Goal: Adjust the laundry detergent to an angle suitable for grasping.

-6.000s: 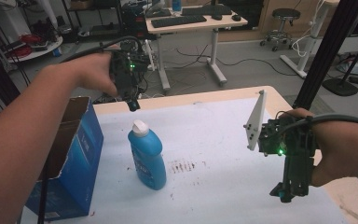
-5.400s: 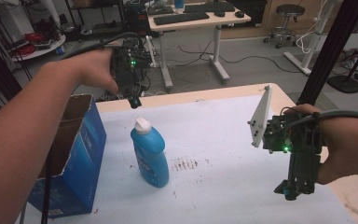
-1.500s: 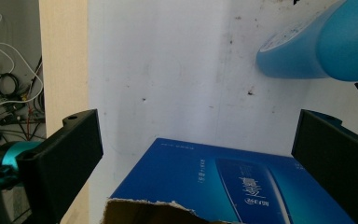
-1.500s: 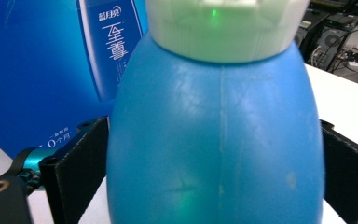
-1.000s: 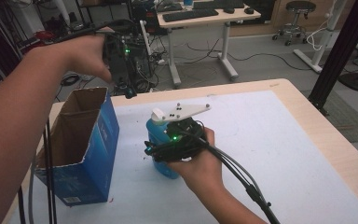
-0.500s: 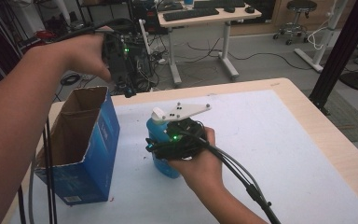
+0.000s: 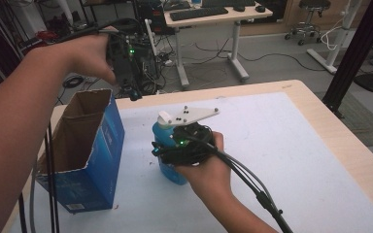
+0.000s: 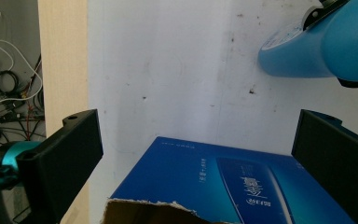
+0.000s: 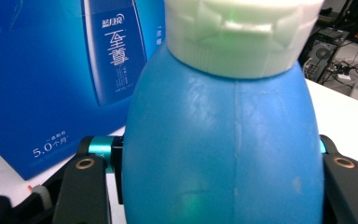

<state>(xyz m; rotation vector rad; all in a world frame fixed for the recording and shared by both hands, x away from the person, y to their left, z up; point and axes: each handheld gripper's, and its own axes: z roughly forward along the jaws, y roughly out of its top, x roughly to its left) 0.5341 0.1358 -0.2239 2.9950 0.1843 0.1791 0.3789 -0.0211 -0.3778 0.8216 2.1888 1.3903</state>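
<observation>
Right gripper (image 7: 167, 148) is pinching the blue bottle (image 9: 223, 140) on both sides; left gripper (image 8: 196, 158) is hovering spread wide above the blue box (image 7: 90, 150).

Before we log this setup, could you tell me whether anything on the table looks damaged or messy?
Yes. The blue box has a ragged, torn top edge, visible in the high view and the left gripper view. The white table also carries small dark specks and smudges. The blue bottle stands upright with its white cap on.
</observation>
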